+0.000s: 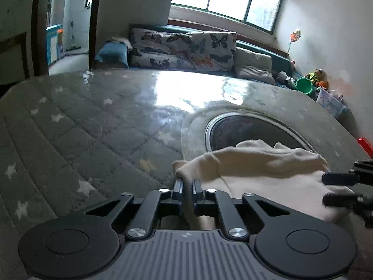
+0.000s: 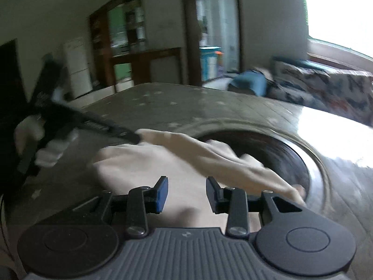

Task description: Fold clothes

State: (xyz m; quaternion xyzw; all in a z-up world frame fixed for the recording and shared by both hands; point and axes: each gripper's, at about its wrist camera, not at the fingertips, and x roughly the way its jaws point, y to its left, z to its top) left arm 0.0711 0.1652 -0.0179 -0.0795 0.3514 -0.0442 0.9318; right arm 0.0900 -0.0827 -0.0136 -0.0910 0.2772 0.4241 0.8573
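Round well: the round well (image 1: 247, 128) set in the table (image 1: 81, 121) has a dark inside; contents cannot be told.
Garment: one cream garment (image 1: 268, 170), draped over the well's near rim.
Left gripper (image 1: 188, 187): fingers pinched on the garment's edge.
Right gripper (image 2: 186, 192): fingers apart, over the cloth, gripping nothing.
Room: bare quilted tabletop to the left.

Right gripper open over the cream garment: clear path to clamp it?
Probably yes. The right gripper hangs open directly over the cream garment, nothing between. The left gripper already pinches one edge.
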